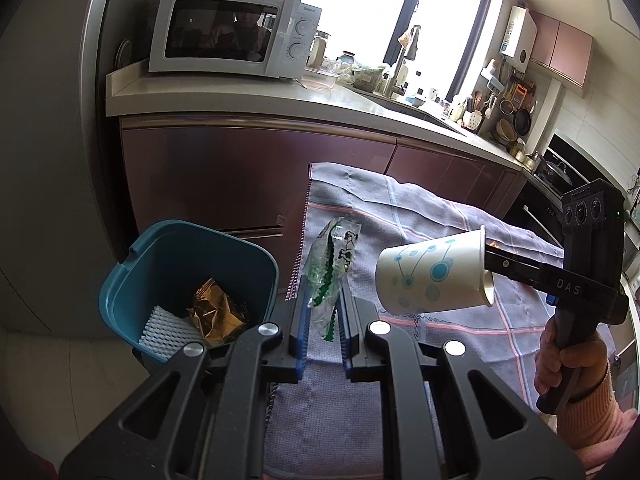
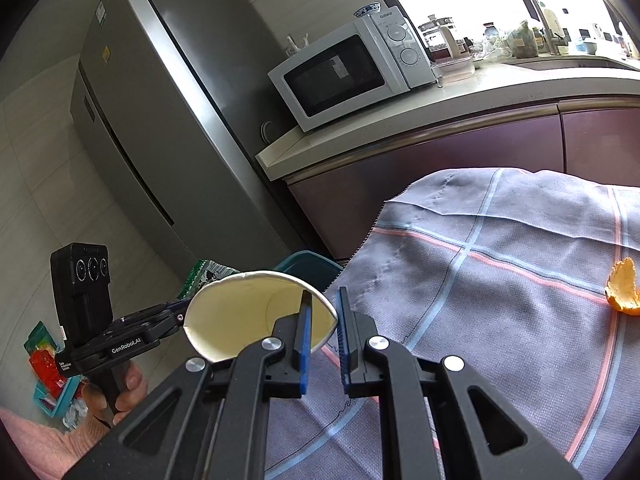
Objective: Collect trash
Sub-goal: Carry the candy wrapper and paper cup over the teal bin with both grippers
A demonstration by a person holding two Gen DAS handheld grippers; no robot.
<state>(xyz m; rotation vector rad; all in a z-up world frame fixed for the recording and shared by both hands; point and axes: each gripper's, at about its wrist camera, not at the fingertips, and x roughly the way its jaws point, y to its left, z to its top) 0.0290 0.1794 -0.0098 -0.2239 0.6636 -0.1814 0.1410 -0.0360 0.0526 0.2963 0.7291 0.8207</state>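
Already both grippers are loaded: the left gripper (image 1: 322,312) pinches a wrapper (image 1: 330,268) beside the bin (image 1: 120,280), the right gripper (image 2: 325,320) clamps a cup (image 2: 240,312) rim; either may drop outside if let go early.

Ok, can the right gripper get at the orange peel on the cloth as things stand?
Probably not yet: the right gripper is shut on the paper cup. The orange peel lies unobstructed on the cloth, but the cup must go first.
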